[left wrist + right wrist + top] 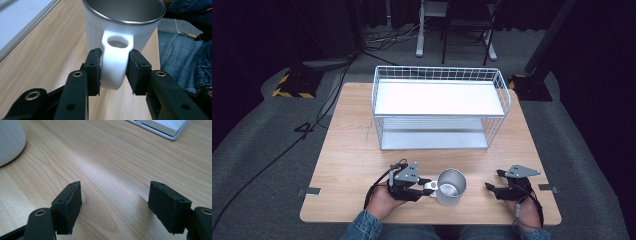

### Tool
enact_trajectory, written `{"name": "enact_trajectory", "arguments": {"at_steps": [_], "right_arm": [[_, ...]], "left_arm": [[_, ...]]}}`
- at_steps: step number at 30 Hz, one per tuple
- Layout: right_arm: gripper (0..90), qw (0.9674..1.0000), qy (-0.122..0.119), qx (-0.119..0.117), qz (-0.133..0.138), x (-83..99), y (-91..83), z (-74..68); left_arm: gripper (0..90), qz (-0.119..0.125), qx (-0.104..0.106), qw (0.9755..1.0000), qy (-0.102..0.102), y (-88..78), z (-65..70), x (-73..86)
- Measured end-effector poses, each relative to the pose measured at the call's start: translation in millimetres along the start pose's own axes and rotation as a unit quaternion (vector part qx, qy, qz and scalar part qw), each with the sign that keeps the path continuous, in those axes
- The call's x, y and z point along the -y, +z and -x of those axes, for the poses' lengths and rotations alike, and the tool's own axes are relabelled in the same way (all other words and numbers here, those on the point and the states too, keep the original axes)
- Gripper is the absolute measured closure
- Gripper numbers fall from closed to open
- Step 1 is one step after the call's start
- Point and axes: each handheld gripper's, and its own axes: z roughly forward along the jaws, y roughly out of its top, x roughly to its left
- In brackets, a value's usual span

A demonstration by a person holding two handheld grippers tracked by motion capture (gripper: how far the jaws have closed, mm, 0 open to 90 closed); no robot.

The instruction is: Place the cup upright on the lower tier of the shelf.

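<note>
A white mug (451, 186) with a steel rim stands upright near the table's (352, 150) front edge, about midway along it. The left gripper (428, 185) clamps the mug's handle (115, 62) between its jaws. The right gripper (488, 187) rests near the front right corner, jaws spread wide. A white wire rack (439, 107) stands toward the back edge.

Left tool (428, 185) jaws closed on a mug handle (115, 62), right tool (492, 188) jaws spread apart, low over the tabletop (120, 157)
</note>
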Motion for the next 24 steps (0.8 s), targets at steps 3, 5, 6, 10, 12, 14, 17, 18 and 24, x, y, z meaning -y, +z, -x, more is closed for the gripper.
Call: {"name": "enact_trajectory", "arguments": {"at_steps": [3,5,6,10,12,14,17,18,24], "right_arm": [[27.1,1.0000,0.001,0.000,0.000,0.3,-0.3,-0.6],[27.2,1.0000,0.001,0.000,0.000,0.3,-0.3,-0.5],[27.1,1.0000,0.001,0.000,0.001,0.3,-0.3,-0.4],[27.1,1.0000,0.001,0.000,0.000,0.3,-0.3,-0.5],[27.1,1.0000,0.001,0.000,0.000,0.3,-0.4,-0.7],[27.1,1.0000,0.000,0.000,0.000,0.3,-0.3,-0.6],[27.1,1.0000,0.001,0.000,0.000,0.2,-0.3,-0.4],[27.1,1.0000,0.001,0.000,0.000,0.2,-0.3,-0.4],[27.1,1.0000,0.001,-0.001,0.000,0.2,-0.3,-0.3]], "left_arm": [[68.1,-0.002,-0.001,1.0000,0.008,0.3,1.7,-0.8],[69.1,-0.003,-0.003,0.9999,0.016,0.5,4.0,-1.6],[69.7,-0.005,-0.006,0.9998,0.019,0.2,5.2,-1.9],[71.1,0.004,-0.005,0.9998,0.016,-1.5,6.3,-2.5],[71.3,0.007,-0.008,0.9998,0.018,-2.7,7.0,-2.7],[71.4,0.011,-0.014,0.9997,0.019,-3.6,8.3,-3.1],[71.5,0.013,-0.023,0.9995,0.015,-4.3,10.0,-3.6],[71.6,0.014,-0.024,0.9995,0.015,-4.4,10.0,-3.7],[71.7,0.026,-0.044,0.9986,0.008,-7.7,10.5,-4.5]]}}
